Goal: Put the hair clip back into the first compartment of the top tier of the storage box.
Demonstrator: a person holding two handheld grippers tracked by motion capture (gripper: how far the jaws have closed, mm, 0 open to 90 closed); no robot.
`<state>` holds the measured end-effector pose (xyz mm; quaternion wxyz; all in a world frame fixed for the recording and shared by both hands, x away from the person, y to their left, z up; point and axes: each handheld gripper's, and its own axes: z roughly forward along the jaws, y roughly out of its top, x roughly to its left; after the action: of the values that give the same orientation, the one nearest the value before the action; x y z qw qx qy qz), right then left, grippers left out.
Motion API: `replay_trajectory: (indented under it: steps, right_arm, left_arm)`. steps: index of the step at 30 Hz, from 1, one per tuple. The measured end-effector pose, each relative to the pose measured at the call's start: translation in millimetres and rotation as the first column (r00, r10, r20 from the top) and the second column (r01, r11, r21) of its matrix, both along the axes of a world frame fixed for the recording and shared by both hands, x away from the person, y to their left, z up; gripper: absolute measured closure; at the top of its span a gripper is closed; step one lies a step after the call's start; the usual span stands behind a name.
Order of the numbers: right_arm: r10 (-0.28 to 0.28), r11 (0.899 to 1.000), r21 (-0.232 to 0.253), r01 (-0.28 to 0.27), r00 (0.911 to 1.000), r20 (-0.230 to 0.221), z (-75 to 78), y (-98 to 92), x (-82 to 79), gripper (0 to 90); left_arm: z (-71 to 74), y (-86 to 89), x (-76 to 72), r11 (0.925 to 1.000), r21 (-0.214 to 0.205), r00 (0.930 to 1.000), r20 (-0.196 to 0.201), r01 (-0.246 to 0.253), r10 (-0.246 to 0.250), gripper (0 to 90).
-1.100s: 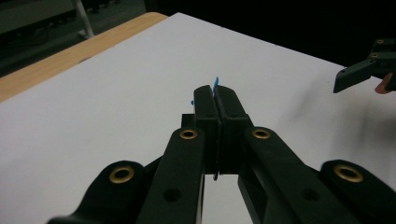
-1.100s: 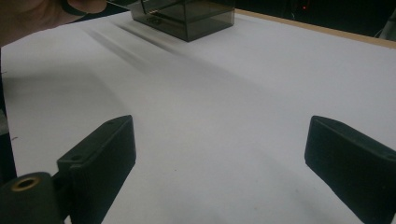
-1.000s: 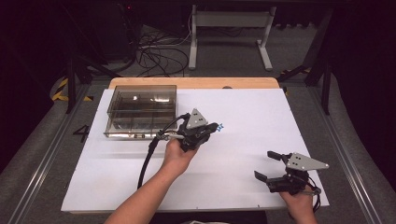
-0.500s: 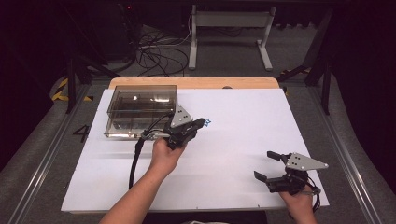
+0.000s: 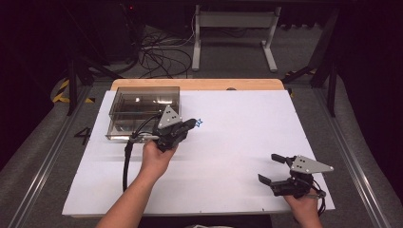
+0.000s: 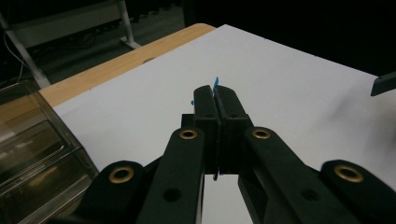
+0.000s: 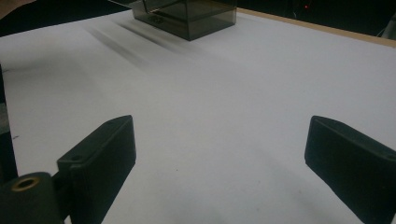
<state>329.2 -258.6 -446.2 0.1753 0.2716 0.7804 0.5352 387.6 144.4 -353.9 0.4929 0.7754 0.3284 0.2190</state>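
A small, thin blue thing [image 5: 199,122] sticks out from the tips of my left gripper [image 5: 192,124], which is shut on it. In the left gripper view the blue thing [image 6: 215,83] peeks out past the closed jaws of that gripper [image 6: 215,93], above the white sheet. A smoky clear plastic box [image 5: 142,111] stands at the back left, just left of this gripper. My right gripper [image 5: 269,168] rests open at the front right, nothing between its jaws. The right gripper view shows it [image 7: 224,149] wide apart over bare white sheet.
A white sheet [image 5: 237,137] covers most of the table, with a wooden edge [image 5: 199,84] at the back. The clear box [image 6: 32,149] stands close at the left in the left gripper view, and it [image 7: 187,14] shows far off in the right gripper view.
My left gripper has moved left and slightly nearer, toward the clear box, still shut on the blue thing. The right gripper has stayed put.
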Motion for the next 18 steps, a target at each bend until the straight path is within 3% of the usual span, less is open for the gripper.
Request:
replay_trajectory:
  steps: [4, 18]
  right_arm:
    - [0.003, 1.000, -0.001, -0.003, 1.0000, -0.003, -0.3, 0.6, 0.1, 9.5]
    - [0.002, 1.000, -0.002, -0.002, 1.0000, -0.006, -0.8, 0.9, 0.6, 9.5]
  left_arm:
    - [1.4, 5.7, 0.7, 0.9998, -0.011, 0.9999, -0.003, -0.014, 0.014, 89.3]
    - [8.1, 29.6, -1.3, 0.9975, 0.010, 0.9974, 0.016, -0.070, 0.070, 89.3]
